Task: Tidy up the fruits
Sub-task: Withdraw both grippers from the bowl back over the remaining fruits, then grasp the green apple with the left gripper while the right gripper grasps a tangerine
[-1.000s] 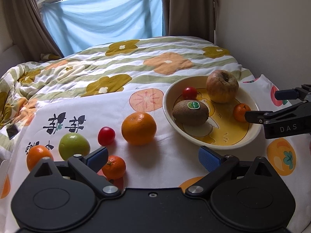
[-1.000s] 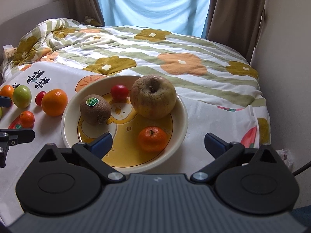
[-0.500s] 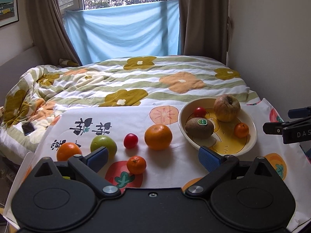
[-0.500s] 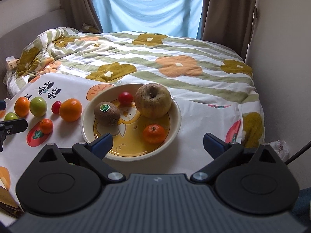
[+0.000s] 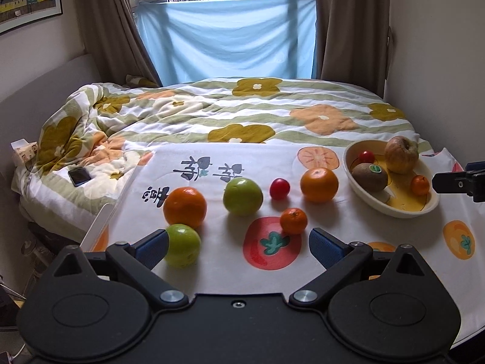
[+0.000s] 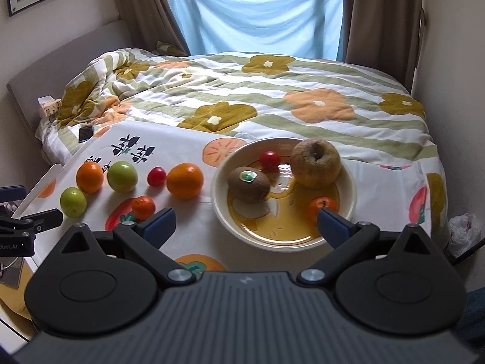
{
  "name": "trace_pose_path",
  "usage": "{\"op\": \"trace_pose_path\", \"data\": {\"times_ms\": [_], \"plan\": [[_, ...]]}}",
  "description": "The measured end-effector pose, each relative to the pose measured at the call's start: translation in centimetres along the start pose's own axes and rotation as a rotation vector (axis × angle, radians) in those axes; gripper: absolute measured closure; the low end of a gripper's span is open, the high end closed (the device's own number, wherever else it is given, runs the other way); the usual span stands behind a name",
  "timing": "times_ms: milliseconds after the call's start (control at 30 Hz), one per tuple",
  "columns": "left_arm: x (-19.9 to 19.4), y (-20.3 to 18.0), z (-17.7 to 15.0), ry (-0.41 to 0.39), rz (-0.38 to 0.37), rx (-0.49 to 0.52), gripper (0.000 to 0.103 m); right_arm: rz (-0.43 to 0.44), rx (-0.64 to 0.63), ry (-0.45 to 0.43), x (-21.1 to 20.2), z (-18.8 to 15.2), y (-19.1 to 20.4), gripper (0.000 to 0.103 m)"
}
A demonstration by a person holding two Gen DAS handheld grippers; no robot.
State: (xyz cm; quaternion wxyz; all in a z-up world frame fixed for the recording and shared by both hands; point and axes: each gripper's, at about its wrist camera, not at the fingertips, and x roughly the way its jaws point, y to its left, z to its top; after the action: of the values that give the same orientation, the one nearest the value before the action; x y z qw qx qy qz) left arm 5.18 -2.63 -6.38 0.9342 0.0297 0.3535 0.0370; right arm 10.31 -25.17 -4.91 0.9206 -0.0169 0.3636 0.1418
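A cream bowl (image 6: 348, 179) (image 5: 400, 210) holds a kiwi (image 6: 248, 184), a brown apple (image 6: 315, 163), a cherry tomato (image 6: 270, 159) and a small mandarin (image 6: 322, 206). On the printed cloth lie two oranges (image 5: 319, 184) (image 5: 185, 207), two green fruits (image 5: 242, 196) (image 5: 182, 245), a cherry tomato (image 5: 279, 188) and a small mandarin (image 5: 293, 220). My left gripper (image 5: 238, 247) is open and empty, near the small green fruit. My right gripper (image 6: 246, 224) is open and empty, before the bowl.
The cloth (image 5: 348, 242) covers a table against a bed with a flowered quilt (image 5: 242, 112). A phone (image 5: 79, 176) lies on the quilt at left. A wall stands at the right. A white bag (image 6: 463, 230) lies on the floor.
Both grippers have drawn back and up from the table, so more of the cloth, fruits and bed shows. No fruit has moved.
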Motion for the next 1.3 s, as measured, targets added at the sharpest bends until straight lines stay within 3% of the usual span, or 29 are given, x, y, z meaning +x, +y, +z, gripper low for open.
{"op": "trace_pose_path", "data": {"times_ms": [300,633,1000,1100,1300], "plan": [[3.2,5.2,-1.8,0.037,-0.034,0.101,0.003,0.022,0.068,0.075,3.8,-1.1,6.8,0.0],[8.0,8.1,-2.3,0.081,-0.122,0.253,0.015,-0.049,0.136,0.12,8.6,-2.4,11.9,0.0],[11.0,8.1,-2.6,0.105,-0.22,0.32,0.033,-0.109,0.164,0.138,11.6,-3.9,13.9,0.002],[11.5,8.2,-2.7,0.111,-0.224,0.323,0.046,-0.116,0.174,0.139,12.0,-4.0,13.9,0.006],[11.8,8.7,-2.5,0.1,-0.25,0.324,0.047,-0.119,0.155,0.124,13.1,-3.7,14.0,0.018]]}}
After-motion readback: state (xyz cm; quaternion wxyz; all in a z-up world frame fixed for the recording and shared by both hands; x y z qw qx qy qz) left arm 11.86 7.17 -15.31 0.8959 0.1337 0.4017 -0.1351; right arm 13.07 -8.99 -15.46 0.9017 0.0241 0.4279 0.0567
